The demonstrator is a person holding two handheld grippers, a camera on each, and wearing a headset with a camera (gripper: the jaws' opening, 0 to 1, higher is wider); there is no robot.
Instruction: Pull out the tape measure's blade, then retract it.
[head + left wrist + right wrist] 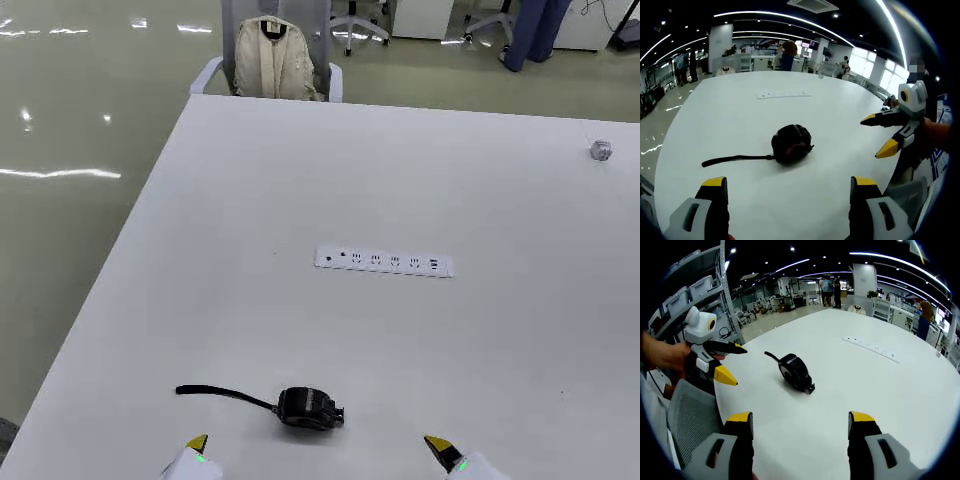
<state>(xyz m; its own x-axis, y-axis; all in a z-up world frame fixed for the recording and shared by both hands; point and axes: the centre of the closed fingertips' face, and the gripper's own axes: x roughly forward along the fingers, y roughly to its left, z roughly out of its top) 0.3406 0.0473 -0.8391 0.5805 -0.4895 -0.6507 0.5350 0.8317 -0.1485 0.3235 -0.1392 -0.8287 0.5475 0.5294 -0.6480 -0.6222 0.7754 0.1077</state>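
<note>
Now, tape measure (pixel 308 408) between wide-spread left tool (pixel 789 184), right tool (pixel 800 417)

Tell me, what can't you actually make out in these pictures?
- Tape measure: the blade's markings are hidden inside its black body, and any label is too small in every view.
- Grey lump at the far right of the table, head view: too small to identify.
- Left gripper and right gripper, head view: cut off by the bottom edge, with just the yellow tips of the fingers showing.
</note>
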